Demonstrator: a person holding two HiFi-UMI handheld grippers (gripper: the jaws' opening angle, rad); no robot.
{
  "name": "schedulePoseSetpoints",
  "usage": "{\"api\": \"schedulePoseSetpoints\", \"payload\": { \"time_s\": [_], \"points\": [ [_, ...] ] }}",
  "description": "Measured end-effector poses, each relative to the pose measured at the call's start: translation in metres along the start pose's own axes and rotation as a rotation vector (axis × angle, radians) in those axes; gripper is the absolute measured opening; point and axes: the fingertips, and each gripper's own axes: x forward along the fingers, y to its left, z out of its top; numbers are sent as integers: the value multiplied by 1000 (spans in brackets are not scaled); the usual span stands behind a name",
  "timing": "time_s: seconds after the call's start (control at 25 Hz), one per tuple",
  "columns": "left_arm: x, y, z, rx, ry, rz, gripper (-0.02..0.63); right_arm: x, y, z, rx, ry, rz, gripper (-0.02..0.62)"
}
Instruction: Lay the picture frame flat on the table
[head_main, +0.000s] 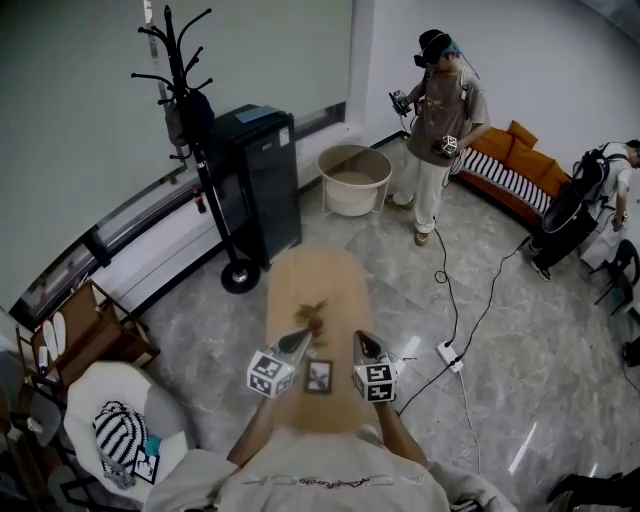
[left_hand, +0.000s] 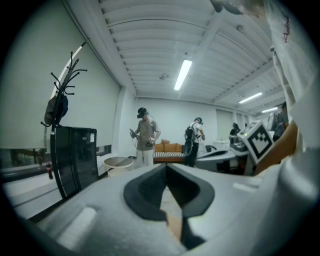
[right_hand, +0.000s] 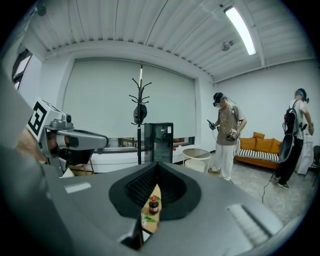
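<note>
In the head view a small dark picture frame (head_main: 318, 376) sits on the near end of a narrow wooden table (head_main: 318, 275), its face turned up toward the camera; I cannot tell whether it lies flat or leans. My left gripper (head_main: 302, 339) hovers just left of the frame and my right gripper (head_main: 361, 339) just right of it, both pointing away from me, shut and empty. A green sprig (head_main: 311, 318) lies beyond the frame. In the right gripper view a small red-capped bottle (right_hand: 154, 204) and the sprig (right_hand: 148, 218) show past the closed jaws. The left gripper view shows only a sliver of table (left_hand: 173, 223).
A coat stand (head_main: 189, 118) and a black cabinet (head_main: 259, 182) stand beyond the table's far left, a round white tub (head_main: 354, 179) behind it. A person with a headset (head_main: 441, 120) stands near an orange sofa (head_main: 516, 166). A power strip (head_main: 450, 356) and cables lie on the floor at the right.
</note>
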Motion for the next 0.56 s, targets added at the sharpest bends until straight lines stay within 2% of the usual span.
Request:
{"api": "schedulePoseSetpoints", "payload": {
  "time_s": [0.56],
  "points": [
    [-1, 9, -4, -24, 13, 1, -2, 10, 8, -2, -21, -1, 8, 3]
  ]
}}
